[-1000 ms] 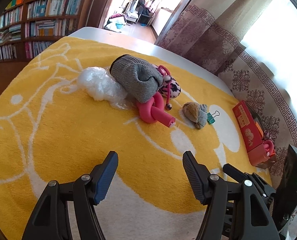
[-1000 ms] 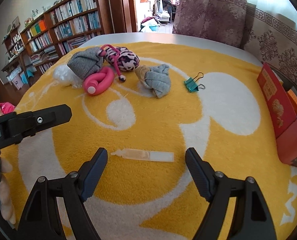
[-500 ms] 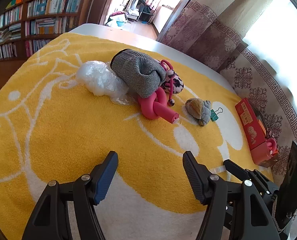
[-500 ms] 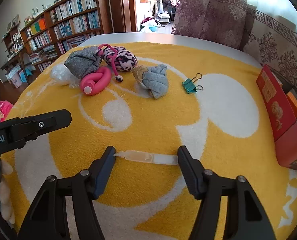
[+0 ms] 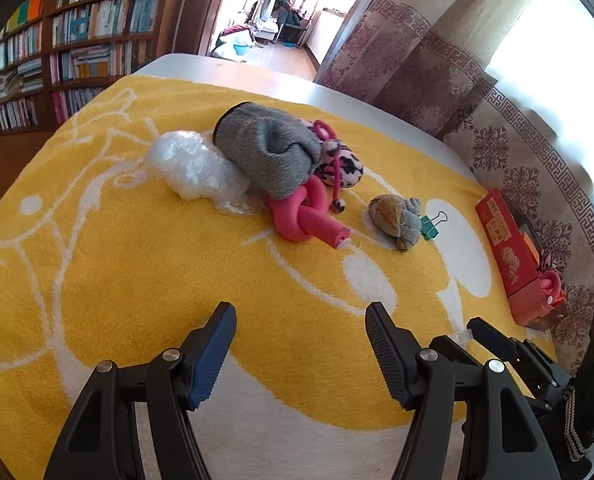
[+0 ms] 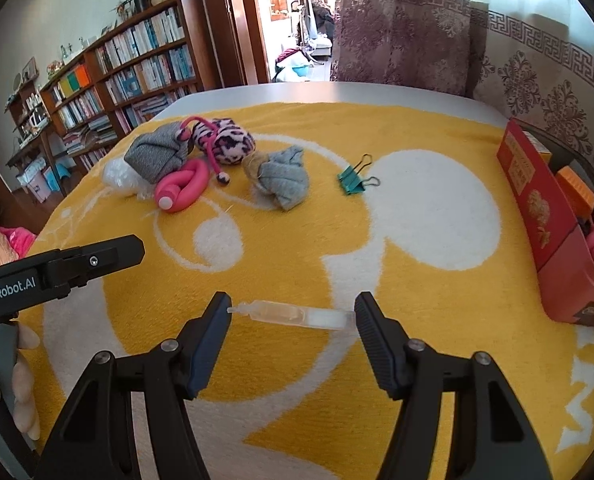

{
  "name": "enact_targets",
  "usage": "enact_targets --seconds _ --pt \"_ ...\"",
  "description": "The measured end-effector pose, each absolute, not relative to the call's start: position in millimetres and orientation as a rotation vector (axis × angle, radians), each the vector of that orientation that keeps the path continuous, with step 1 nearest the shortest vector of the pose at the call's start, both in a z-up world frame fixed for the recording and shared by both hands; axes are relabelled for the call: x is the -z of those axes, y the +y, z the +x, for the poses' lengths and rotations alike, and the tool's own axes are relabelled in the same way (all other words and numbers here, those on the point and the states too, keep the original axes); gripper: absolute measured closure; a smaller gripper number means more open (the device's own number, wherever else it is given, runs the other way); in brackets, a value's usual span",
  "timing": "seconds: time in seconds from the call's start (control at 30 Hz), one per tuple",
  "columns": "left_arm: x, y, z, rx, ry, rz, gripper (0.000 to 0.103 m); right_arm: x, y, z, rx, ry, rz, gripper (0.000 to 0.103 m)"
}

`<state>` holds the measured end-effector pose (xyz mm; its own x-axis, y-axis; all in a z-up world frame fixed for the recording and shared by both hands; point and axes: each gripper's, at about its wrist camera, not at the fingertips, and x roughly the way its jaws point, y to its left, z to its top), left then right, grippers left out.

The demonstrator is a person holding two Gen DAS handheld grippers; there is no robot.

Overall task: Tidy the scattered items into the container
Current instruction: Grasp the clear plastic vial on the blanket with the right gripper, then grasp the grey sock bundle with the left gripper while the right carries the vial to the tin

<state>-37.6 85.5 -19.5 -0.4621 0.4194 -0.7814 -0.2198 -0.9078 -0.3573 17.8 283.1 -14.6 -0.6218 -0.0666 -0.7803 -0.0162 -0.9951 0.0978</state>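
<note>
My right claw [image 6: 293,312] tilts down over the yellow blanket [image 6: 417,280], its pads clamped endwise on the clear plastic vial [image 6: 293,314], one tip against each pad. My left claw [image 5: 301,332] hangs apart over bare blanket, holding nothing. The red container [image 6: 545,216] sits well off to the right

red box [image 6: 553,216] cut off, contents half hidden

Yellow-and-white blanket [image 6: 377,140], bright clutter

A teal binder clip [image 6: 351,184], pink foam tube [image 6: 183,190], grey sock [image 6: 287,182] and pink-black spotted pouch [image 6: 227,144] lay on it; the box [image 6: 537,204] was red.
</note>
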Motion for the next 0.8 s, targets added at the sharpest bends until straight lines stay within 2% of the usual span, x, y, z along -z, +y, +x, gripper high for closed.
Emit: enact_targets --seconds 0.47,0.8 --pt "-13.7 155.6 -49.4 -2.377 -0.110 -1.260 0.034 0.8 319.9 34.7 2.874 -0.239 1.256 0.035" --pt "5.8 224.1 -89.3 -2.355 0.031 -1.293 0.034 3.3 354.9 42.8 2.886 -0.361 1.249 0.035"
